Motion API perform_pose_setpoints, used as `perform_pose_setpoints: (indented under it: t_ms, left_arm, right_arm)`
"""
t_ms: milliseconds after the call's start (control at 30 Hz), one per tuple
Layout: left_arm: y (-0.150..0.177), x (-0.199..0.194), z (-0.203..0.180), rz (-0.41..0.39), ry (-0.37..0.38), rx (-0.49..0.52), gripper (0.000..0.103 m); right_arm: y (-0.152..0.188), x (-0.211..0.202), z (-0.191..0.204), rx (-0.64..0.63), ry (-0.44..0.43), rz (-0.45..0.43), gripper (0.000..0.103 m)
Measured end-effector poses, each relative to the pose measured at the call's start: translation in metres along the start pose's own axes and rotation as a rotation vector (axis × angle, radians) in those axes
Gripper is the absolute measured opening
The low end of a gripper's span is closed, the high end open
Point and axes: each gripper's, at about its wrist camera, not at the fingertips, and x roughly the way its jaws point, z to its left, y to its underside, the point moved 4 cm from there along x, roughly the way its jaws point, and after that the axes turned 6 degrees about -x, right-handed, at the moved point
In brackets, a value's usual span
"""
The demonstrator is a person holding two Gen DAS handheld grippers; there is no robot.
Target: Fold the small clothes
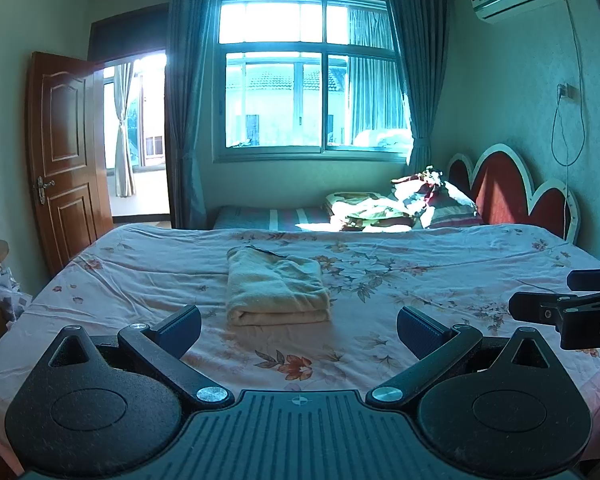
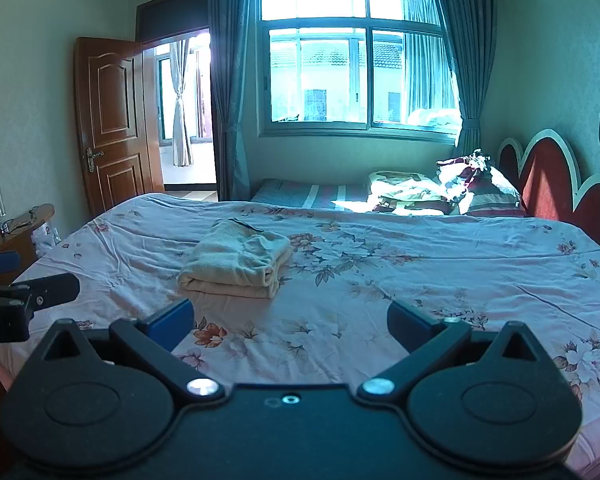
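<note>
A cream garment lies folded into a thick rectangle on the floral bedsheet, with a dark strip showing at its far edge. My left gripper hovers just short of it, open, nothing between its fingers. In the right wrist view the same folded garment lies ahead and to the left. My right gripper is open and empty over the sheet. Each gripper shows at the side of the other's view: the right one and the left one.
A heap of pillows and bedding sits at the far right by the red scalloped headboard. A second, striped mattress lies beyond the bed under the window. An open wooden door and a small table stand at the left.
</note>
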Motion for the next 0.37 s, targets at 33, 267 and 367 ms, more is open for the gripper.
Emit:
perform_pose_setpoints:
  t_ms: [33,267,367]
  left_arm:
    - [0.0001,0.0005,-0.0002,0.001,0.002,0.002,0.103]
    - [0.0014,0.003,-0.001,0.012,0.019,0.019,0.103]
    - [0.0009,0.0021,-0.0015,0.001,0.02,0.022,0.103]
  right_arm:
    - [0.0,-0.0001,0.0002,0.0,0.001,0.001,0.102]
    - [0.0002,0.0006,0.0001,0.0,-0.003,0.003,0.102]
    - [0.0007,0.0009,0.0021,-0.001,-0.008,0.006,0.102]
